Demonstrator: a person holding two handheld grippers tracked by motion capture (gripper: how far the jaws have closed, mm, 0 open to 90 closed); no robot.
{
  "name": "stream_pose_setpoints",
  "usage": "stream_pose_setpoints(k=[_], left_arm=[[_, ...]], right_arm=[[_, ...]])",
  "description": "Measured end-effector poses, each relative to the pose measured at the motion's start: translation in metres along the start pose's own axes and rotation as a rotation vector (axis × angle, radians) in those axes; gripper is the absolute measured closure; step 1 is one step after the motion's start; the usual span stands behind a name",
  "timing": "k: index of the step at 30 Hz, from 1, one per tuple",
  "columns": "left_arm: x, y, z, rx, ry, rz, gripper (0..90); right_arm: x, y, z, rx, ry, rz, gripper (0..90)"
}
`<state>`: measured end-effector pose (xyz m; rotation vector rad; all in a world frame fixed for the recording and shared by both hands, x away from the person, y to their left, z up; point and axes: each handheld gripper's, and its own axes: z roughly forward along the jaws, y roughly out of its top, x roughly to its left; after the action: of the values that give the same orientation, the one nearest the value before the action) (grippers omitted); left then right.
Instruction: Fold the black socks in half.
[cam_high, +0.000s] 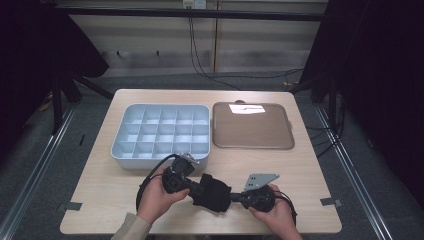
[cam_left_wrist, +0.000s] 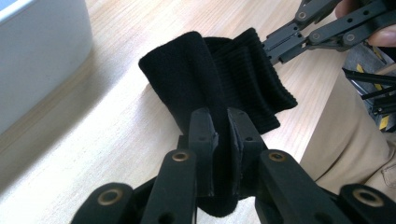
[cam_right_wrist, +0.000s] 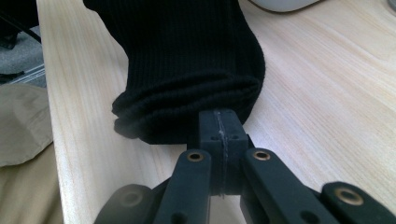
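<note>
Hiding its far end, black sock (cam_right_wrist: 187, 56) seemingly folded.

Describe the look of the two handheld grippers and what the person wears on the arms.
Both are black linkage grippers with brass-coloured pivot rivets. The left gripper trails a black looped cable; the right gripper carries a grey three-cornered plate with small holes. A beige sleeve covers the left forearm.

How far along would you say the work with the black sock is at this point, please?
Done: both grippers have hold of the black sock; the left gripper and the right gripper clamp opposite ends. In hand: it is bunched between them above the table. Left: the compartment box and tray hold nothing yet.
</note>
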<state>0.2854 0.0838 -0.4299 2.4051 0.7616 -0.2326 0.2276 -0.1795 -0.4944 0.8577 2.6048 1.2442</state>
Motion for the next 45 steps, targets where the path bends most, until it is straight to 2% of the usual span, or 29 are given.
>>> stream_pose_setpoints(k=[16,28,45], left_arm=[[-0.004,0.005,0.001,0.011,-0.004,0.013,81.5],[-0.006,0.006,0.001,0.014,-0.001,0.007,81.5],[-0.012,0.012,0.008,0.021,-0.002,0.017,81.3]], right_arm=[[0.001,0.002,0.004,0.0,0.007,-0.009,90.0],[0.002,0.005,0.009,0.006,0.021,-0.015,90.0],[0.003,0.008,0.014,0.004,0.031,-0.032,90.0]])
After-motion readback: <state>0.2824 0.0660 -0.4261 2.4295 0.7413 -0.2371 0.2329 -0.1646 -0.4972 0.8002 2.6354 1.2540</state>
